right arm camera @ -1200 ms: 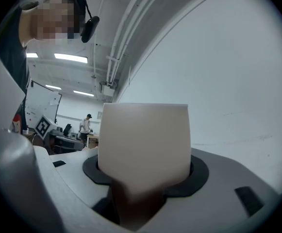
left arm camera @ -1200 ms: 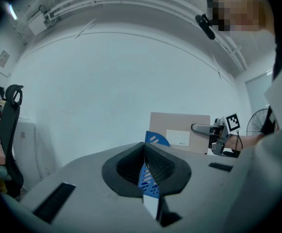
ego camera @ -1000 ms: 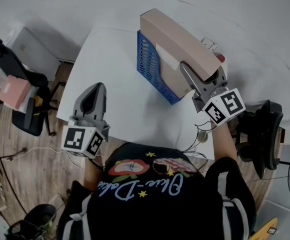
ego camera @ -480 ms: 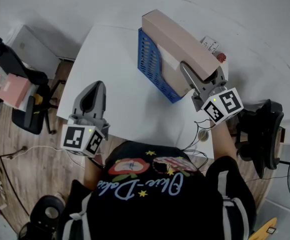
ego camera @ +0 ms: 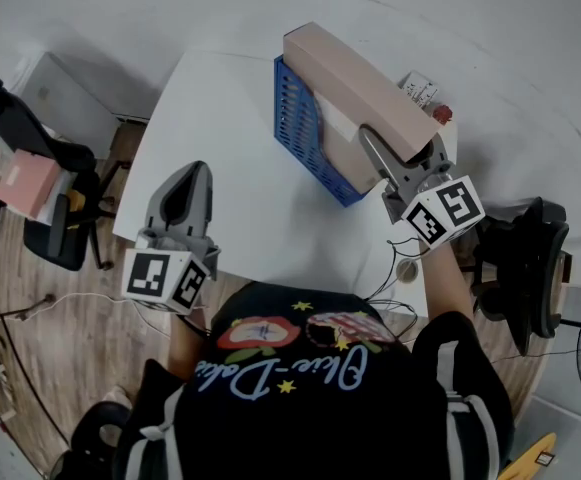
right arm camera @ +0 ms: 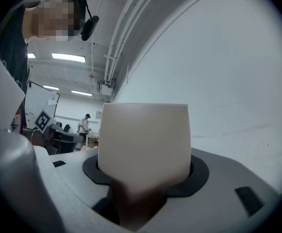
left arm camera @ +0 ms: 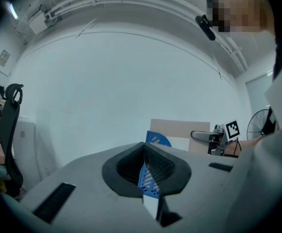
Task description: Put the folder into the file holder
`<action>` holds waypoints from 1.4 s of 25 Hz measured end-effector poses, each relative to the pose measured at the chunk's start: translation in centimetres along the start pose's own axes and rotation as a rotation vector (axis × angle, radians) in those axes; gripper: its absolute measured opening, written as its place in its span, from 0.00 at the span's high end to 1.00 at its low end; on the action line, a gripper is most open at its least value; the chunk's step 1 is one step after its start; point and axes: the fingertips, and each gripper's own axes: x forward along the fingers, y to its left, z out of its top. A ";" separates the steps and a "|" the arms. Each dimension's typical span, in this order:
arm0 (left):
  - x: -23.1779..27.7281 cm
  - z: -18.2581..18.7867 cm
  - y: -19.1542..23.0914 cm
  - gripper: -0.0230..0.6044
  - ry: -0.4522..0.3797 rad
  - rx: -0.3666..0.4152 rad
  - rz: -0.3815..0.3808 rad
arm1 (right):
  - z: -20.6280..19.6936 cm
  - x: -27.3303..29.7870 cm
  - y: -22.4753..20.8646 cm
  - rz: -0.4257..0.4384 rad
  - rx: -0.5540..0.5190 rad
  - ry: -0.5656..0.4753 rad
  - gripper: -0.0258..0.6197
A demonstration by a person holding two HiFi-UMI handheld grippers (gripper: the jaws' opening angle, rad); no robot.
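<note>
A thick beige folder [ego camera: 355,83] stands on edge on the white table [ego camera: 220,148]. Its lower part is hidden behind the mesh wall of the blue file holder [ego camera: 295,128]. My right gripper [ego camera: 395,153] is shut on the folder's near end, and in the right gripper view the folder [right arm camera: 143,144] fills the space between the jaws of the right gripper [right arm camera: 143,183]. My left gripper [ego camera: 185,193] hovers shut and empty at the table's front left, apart from both. Past the left gripper [left arm camera: 148,178] in its own view I see the file holder [left arm camera: 155,140] and the folder [left arm camera: 179,130].
A black office chair [ego camera: 60,218] stands on the floor at the left and another chair [ego camera: 525,268] at the right. A power strip [ego camera: 420,90] and a small red thing [ego camera: 442,115] lie behind the folder. Cables [ego camera: 400,268] hang off the table's front right.
</note>
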 end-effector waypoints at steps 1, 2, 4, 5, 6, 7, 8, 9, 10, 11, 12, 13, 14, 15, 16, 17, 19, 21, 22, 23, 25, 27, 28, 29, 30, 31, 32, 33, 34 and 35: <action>0.0 0.0 0.0 0.96 -0.001 0.000 0.000 | 0.0 0.0 0.0 0.001 0.001 0.000 0.57; 0.1 0.0 -0.1 0.96 -0.002 0.001 -0.001 | -0.1 0.0 0.0 0.002 0.002 0.000 0.57; 0.1 0.0 -0.1 0.96 -0.003 0.001 -0.002 | -0.2 0.0 0.0 0.003 0.003 0.001 0.57; 0.1 0.0 -0.1 0.96 -0.003 0.001 -0.003 | -0.3 0.0 0.0 0.004 0.003 0.001 0.57; 0.1 0.1 -0.1 0.96 -0.003 0.001 -0.003 | -0.3 0.0 0.0 0.004 0.004 0.003 0.57; 0.1 0.1 -0.1 0.96 -0.004 0.001 -0.004 | -0.4 0.0 0.1 0.005 0.006 0.004 0.57; 0.1 0.1 -0.1 0.96 -0.004 0.002 -0.004 | -0.5 0.0 0.1 0.006 0.008 0.005 0.57; 0.1 0.1 -0.1 0.96 -0.004 0.002 -0.004 | -0.6 0.0 0.2 0.007 0.012 0.005 0.57; 0.0 0.1 -0.1 0.96 -0.003 0.001 -0.004 | -0.7 0.0 0.2 0.008 0.016 0.006 0.57; 0.0 0.1 -0.2 0.96 -0.002 0.001 -0.003 | -0.8 0.0 0.2 0.009 0.020 0.006 0.57; 0.0 0.1 -0.2 0.96 -0.001 0.001 -0.003 | -0.9 0.0 0.2 0.009 0.023 0.006 0.57; 0.0 0.1 -0.1 0.96 -0.001 0.001 -0.003 | -1.0 0.0 0.2 0.008 0.025 0.006 0.57; 0.0 0.1 -0.1 0.96 -0.001 0.001 -0.003 | -1.0 0.0 0.2 0.007 0.025 0.006 0.57; 0.0 0.2 -0.1 0.96 -0.003 0.002 -0.002 | -1.0 0.0 0.2 0.007 0.024 0.007 0.57; -0.1 0.2 -0.1 0.96 -0.004 0.002 -0.001 | -1.1 0.1 0.2 0.007 0.023 0.007 0.57; -0.1 0.2 -0.1 0.96 -0.005 0.002 -0.001 | -1.1 0.1 0.2 0.007 0.022 0.008 0.57; -0.2 0.2 -0.1 0.96 -0.005 0.001 0.000 | -1.4 0.0 0.3 0.007 0.022 0.009 0.57; -0.3 0.2 -0.2 0.96 -0.006 0.003 -0.002 | -1.8 0.0 0.2 0.003 0.021 0.011 0.57; -0.3 0.3 -0.2 0.96 -0.007 0.003 -0.002 | -2.0 0.0 0.2 0.001 0.020 0.012 0.57; -0.3 0.3 -0.2 0.96 -0.008 0.003 -0.002 | -2.2 0.0 0.2 0.000 0.021 0.014 0.57; -0.4 0.3 -0.1 0.96 -0.008 0.002 0.000 | -2.4 0.0 0.2 0.000 0.025 0.017 0.57; -0.5 0.2 -0.1 0.96 -0.005 0.000 0.001 | -2.8 0.1 0.3 -0.002 0.027 0.022 0.57; -0.5 0.1 -0.1 0.96 -0.004 0.000 0.001 | -3.0 0.0 0.3 -0.003 0.025 0.024 0.57; -0.5 0.1 -0.2 0.96 -0.003 0.001 0.000 | -3.2 0.0 0.3 -0.005 0.023 0.027 0.57; -0.5 0.1 -0.2 0.96 -0.003 0.002 -0.001 | -3.3 0.0 0.4 -0.008 0.021 0.030 0.57; -0.5 0.1 -0.2 0.96 -0.003 0.002 -0.001 | -3.5 0.0 0.4 -0.010 0.020 0.032 0.57; -0.6 0.1 -0.1 0.96 -0.003 0.002 -0.001 | -3.7 0.0 0.4 -0.013 0.020 0.035 0.57; -0.6 0.1 -0.1 0.96 -0.002 0.002 0.001 | -3.8 0.0 0.4 -0.015 0.022 0.037 0.57; -0.6 0.1 0.0 0.96 -0.002 0.002 0.002 | -3.9 0.0 0.4 -0.017 0.022 0.040 0.57; -0.7 0.1 0.0 0.96 -0.001 0.002 0.003 | -4.0 0.0 0.3 -0.019 0.022 0.041 0.57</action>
